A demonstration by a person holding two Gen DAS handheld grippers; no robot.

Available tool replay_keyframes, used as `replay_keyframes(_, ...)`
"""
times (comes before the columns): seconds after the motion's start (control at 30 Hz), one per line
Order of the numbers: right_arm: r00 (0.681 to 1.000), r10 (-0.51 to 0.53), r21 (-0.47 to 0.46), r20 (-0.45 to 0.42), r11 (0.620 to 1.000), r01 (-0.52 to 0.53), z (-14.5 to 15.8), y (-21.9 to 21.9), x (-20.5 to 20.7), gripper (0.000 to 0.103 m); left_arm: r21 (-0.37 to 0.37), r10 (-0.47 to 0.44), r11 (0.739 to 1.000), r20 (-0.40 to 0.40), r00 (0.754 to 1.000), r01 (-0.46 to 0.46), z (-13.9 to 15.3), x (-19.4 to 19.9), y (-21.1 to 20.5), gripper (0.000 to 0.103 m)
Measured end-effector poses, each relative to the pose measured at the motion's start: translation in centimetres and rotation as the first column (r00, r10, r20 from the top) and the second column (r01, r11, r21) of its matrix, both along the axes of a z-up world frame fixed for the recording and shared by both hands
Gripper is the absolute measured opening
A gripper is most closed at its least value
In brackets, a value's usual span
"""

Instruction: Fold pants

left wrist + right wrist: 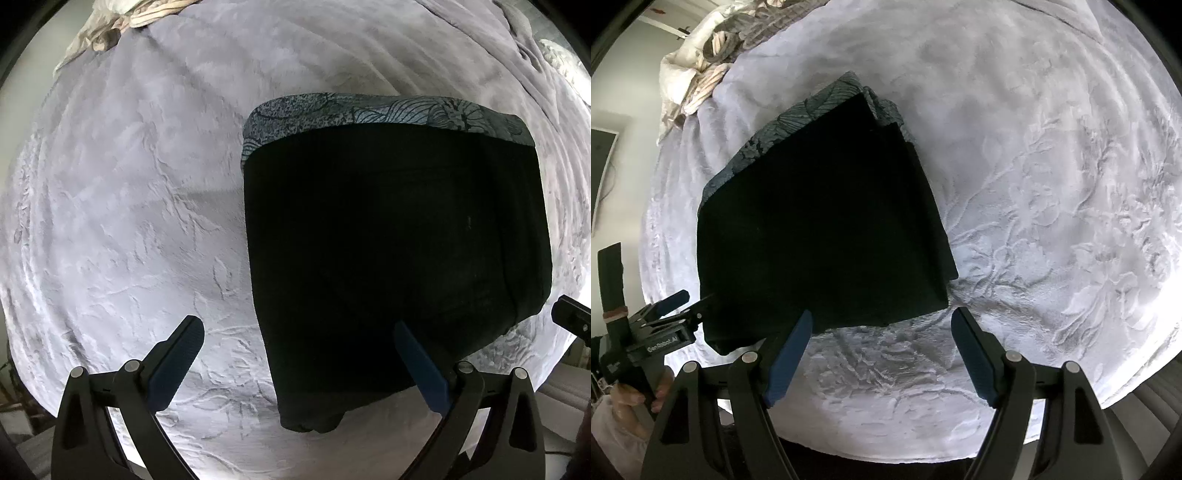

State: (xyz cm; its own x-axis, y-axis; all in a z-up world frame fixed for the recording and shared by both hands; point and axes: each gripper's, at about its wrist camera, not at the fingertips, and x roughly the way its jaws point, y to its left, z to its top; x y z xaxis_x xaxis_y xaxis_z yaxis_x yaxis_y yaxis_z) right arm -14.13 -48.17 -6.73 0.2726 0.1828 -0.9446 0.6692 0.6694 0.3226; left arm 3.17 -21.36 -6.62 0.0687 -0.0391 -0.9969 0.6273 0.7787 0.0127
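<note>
We judge the folding all but done: the black pants (820, 221) lie as a compact, squared stack on the pale embossed bed cover (1052, 221), on top of a folded grey patterned cloth (369, 109) that shows along their far edge. Our left gripper (299, 354) and right gripper (882, 343) both hang spread wide, holding nothing, at the near edge. At most a final tidy remains

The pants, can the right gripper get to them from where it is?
Probably yes. The right gripper is open, and the pants lie flat on the blanket just ahead of its fingers, with nothing in between.
</note>
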Motion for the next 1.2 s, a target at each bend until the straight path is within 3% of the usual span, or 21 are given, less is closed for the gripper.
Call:
replay_keyframes(0.3, 1.0, 0.008, -0.039, 0.026, 0.999, -0.007, 0.0, -0.6, 0.0, 0.083, 0.003, 0.001, 1.0, -0.01, 1.0, -0.001, -0.9, 0.4, -0.5, 0.103)
replay_keyframes(0.4, 1.0, 0.009, -0.033, 0.025, 0.999, -0.008, -0.2, -1.0, 0.2, 0.095, 0.002, 0.002, 1.0, -0.011, 1.0, -0.001, -1.1, 0.5, -0.6, 0.103)
replay_keyframes(1.0, 1.0, -0.013, 0.044, 0.024, 0.999, 0.012, -2.0, -3.6, 0.5, 0.095, -0.019, -0.009, 1.0, -0.039, 0.999, 0.008, -3.0, 2.1, -3.2, 0.103)
replay_keyframes(1.1, 1.0, -0.004, 0.05, 0.023, 0.999, 0.003, -2.2, -4.0, 0.6, 0.095, -0.046, -0.014, 0.999, -0.055, 0.998, 0.011, -3.2, 2.7, -3.7, 0.103)
replay_keyframes(1.2, 1.0, 0.015, 0.052, 0.025, 0.999, -0.016, -2.3, -4.4, 1.1, 0.095, -0.129, -0.022, 0.992, -0.121, 0.992, 0.006, -3.1, 3.8, -3.9, 0.103)
